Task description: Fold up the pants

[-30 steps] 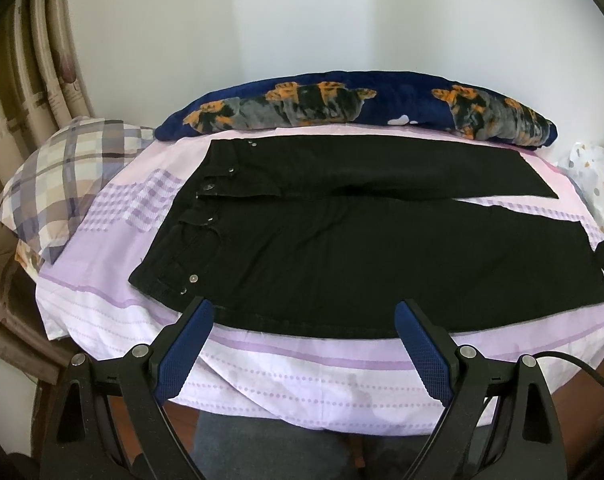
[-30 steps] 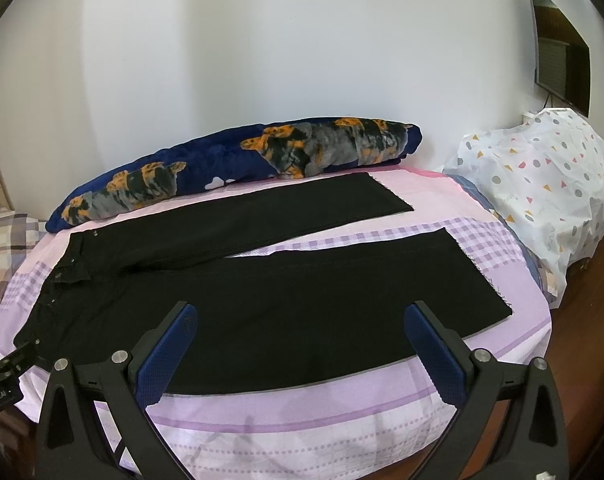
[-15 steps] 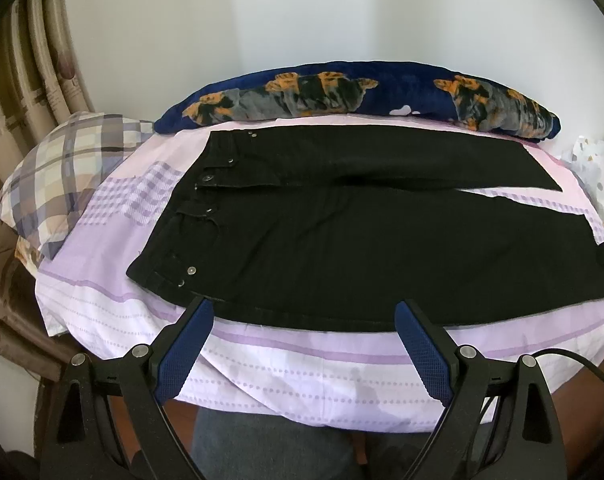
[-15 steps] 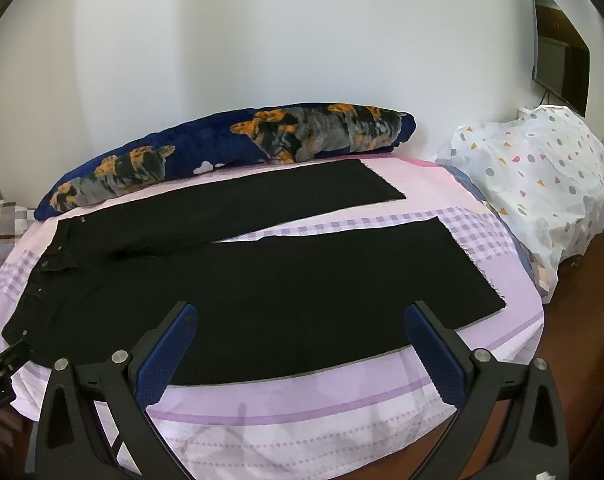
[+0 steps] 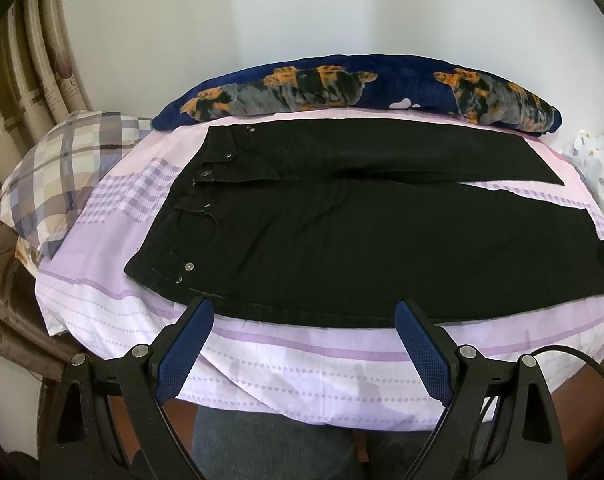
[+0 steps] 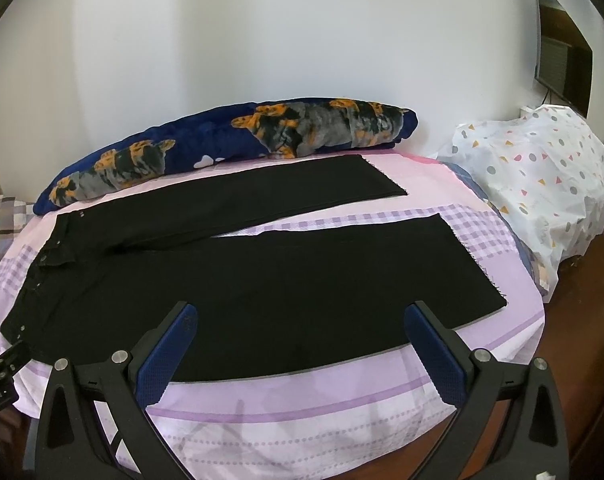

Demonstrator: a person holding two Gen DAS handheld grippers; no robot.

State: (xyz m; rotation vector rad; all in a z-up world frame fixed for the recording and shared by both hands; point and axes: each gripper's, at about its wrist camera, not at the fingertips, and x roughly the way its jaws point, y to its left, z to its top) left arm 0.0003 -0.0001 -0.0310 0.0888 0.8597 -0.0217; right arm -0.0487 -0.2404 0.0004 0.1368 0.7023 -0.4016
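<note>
STATE: black jeans (image 5: 362, 240) lie flat on the lilac bedsheet (image 5: 302, 356), legs parted in a V, giving access to each edge | LEFT: left gripper (image 5: 304, 320) spread, empty, near the waistband hip corner | RIGHT: right gripper (image 6: 300, 326) spread, empty, over the near leg's lower edge | STEP: pre-grasp for lengthwise fold, judged.

A bed (image 5: 302, 368) with a lilac sheet stands against a white wall (image 6: 262, 40). A navy bolster (image 5: 382, 80) lies along its far edge, a plaid pillow (image 5: 62, 168) at one end, and a spotted cover (image 6: 542, 184) drapes something beyond the other end. A dark screen (image 6: 562, 56) hangs on the wall.
</note>
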